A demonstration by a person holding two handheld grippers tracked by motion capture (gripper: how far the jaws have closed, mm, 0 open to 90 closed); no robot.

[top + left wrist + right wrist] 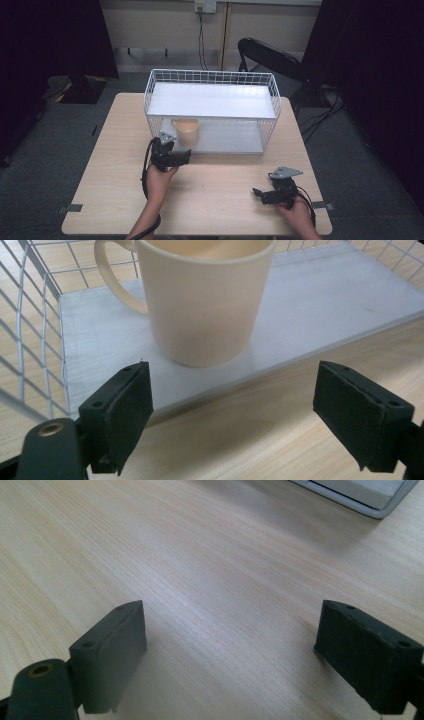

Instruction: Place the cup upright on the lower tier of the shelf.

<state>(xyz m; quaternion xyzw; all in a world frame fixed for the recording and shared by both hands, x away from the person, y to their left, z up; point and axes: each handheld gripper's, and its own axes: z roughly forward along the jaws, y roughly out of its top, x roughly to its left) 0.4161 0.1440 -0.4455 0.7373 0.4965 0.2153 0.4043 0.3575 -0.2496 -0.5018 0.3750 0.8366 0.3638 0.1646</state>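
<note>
Mug sits upright on rack's lower shelf, just ahead of left gripper fingers, untouched. Left jaws wide apart, nothing between them. Right gripper also wide open, empty, over bare table, well apart from mug.

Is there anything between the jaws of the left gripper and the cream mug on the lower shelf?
No. In the left gripper view only bare white shelf board and table wood lie between the open left gripper and the cream mug.
</note>
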